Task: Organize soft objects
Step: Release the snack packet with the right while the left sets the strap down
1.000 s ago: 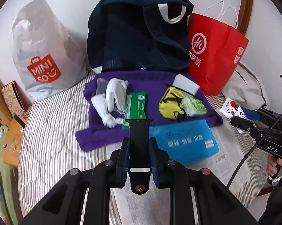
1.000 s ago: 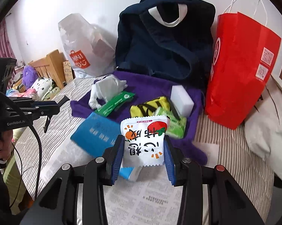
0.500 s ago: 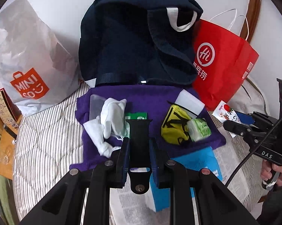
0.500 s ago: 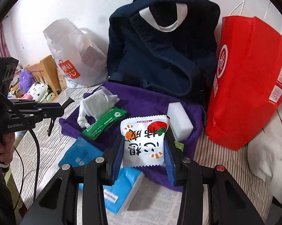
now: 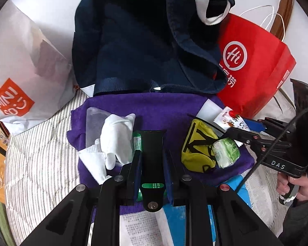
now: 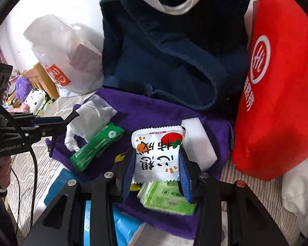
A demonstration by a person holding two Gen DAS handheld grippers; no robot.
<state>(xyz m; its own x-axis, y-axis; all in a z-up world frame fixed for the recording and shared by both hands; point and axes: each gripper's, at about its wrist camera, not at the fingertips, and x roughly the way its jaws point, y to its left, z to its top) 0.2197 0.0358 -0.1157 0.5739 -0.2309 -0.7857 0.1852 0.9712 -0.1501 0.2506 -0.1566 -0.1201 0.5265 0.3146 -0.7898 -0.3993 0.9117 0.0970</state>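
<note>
My left gripper (image 5: 151, 164) is shut on a black strap (image 5: 152, 141), hovering over a purple towel (image 5: 164, 108). On the towel lie a white glove (image 5: 117, 137), a green packet (image 5: 137, 141), a yellow pouch (image 5: 197, 147), a green tissue pack (image 5: 225, 151) and a white sponge block (image 5: 209, 110). My right gripper (image 6: 157, 164) is shut on a white snack packet (image 6: 158, 143), above the tissue pack (image 6: 166, 198) and beside the sponge block (image 6: 199, 143). A navy bag (image 5: 133, 51) stands open behind the towel.
A red paper bag (image 5: 252, 65) leans at the right of the navy bag and a white plastic shopping bag (image 5: 20, 71) at its left. A blue packet (image 5: 178, 215) and newspaper (image 5: 137, 229) lie on the striped bedding near me. A hand (image 5: 297, 186) holds the right gripper.
Both grippers have moved forward over the purple towel toward the navy bag, which looms larger. The strap and the snack packet stay gripped as before.
</note>
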